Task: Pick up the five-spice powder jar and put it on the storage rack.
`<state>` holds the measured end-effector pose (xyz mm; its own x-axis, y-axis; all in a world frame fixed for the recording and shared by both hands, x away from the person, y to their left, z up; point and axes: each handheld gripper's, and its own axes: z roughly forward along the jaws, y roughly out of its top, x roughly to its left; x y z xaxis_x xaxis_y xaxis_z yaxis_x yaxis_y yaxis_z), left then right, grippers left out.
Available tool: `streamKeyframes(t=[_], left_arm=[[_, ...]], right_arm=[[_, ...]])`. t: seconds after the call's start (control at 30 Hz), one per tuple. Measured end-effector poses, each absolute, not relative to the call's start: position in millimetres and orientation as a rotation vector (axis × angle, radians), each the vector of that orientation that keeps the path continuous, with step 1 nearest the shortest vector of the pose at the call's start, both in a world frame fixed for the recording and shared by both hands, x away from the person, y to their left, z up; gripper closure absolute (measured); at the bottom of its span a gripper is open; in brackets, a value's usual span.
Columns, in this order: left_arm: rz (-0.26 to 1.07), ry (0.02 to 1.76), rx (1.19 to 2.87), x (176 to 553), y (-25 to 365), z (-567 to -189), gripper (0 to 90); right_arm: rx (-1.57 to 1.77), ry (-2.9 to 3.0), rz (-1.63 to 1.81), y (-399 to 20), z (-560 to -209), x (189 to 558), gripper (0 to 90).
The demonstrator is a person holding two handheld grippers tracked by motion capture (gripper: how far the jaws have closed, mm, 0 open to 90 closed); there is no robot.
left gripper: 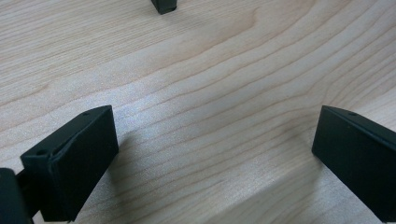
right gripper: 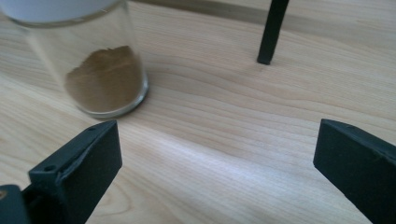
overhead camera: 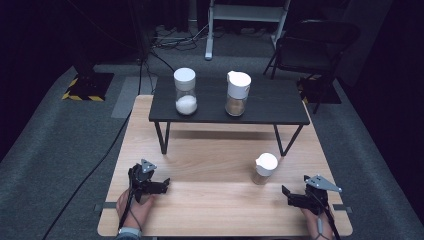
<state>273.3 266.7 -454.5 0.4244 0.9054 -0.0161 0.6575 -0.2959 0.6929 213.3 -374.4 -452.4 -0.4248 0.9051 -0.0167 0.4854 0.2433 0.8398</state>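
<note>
The small glass jar of brown powder (overhead camera: 263,169) with its white lid stands on the wooden surface (overhead camera: 215,200), just ahead and left of my right tool (overhead camera: 290,195). I have that tool's jaws spread wide, gripping nothing, apart from the jar. My left tool (overhead camera: 162,184) sits low over bare wood, equally wide and empty.

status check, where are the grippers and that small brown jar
Left gripper and right gripper both open, resting low on the table. Small brown jar upright, untouched, ahead-left of right gripper. Nothing between them.
</note>
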Motion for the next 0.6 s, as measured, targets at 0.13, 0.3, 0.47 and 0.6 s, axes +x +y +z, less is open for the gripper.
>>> streamKeyframes(t=[0.13, 0.3, 0.47, 0.6], left_arm=[[0.511, 1.314, 2.054, 273.3, 266.8, -454.6, 0.4], [0.511, 1.314, 2.054, 273.3, 266.8, -454.6, 0.4], [0.511, 1.315, 2.054, 273.3, 266.7, -454.6, 0.4], [0.511, 1.315, 2.054, 273.3, 266.7, -454.6, 0.4]], right_arm=[[1.244, 1.994, 1.103, -372.2, -451.8, 205.6, 0.7], [1.219, 1.992, 1.12, -367.8, -451.8, 205.3, 0.7], [1.201, 1.992, 1.141, -365.4, -452.3, 205.5, 0.7], [1.185, 1.992, 1.159, -363.7, -452.5, 207.3, 0.7]])
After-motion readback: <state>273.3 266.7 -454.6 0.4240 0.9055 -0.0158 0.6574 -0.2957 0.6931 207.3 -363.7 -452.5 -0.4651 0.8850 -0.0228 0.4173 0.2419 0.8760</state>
